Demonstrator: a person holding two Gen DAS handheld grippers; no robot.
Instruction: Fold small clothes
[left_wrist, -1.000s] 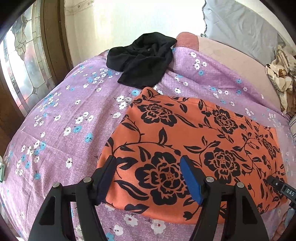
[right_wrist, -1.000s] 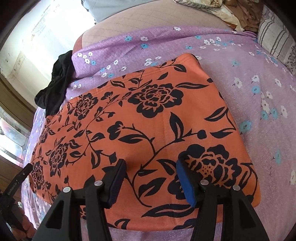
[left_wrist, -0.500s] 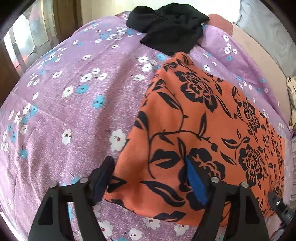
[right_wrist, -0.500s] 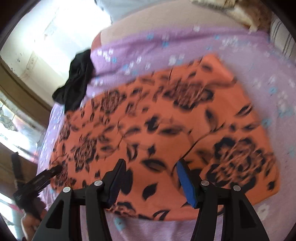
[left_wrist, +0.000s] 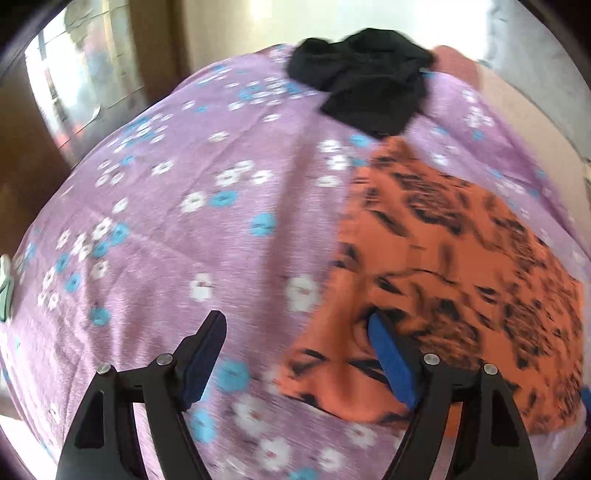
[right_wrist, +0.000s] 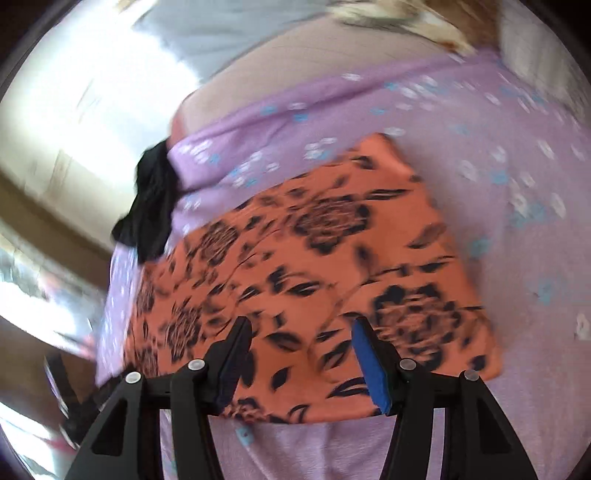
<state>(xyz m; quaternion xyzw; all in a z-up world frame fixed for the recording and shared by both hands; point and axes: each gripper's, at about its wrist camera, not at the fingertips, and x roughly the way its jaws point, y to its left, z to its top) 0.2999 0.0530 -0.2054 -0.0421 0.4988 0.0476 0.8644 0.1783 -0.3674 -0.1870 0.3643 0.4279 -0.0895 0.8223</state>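
The orange cloth with black flower print lies flat on the bed's purple flowered sheet, with a crumpled black garment beyond it. The left gripper has just been opening and straddles the cloth's near corner, nothing pinched. The right gripper hangs apart over the cloth's near edge.

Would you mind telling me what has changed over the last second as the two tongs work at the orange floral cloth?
The left tongs slid leftward to the orange floral cloth's near-left corner, their jaws just opening wider, gripping nothing. The right tongs pulled back slightly, open over its near edge. The cloth and black garment lie unmoved on the purple sheet.
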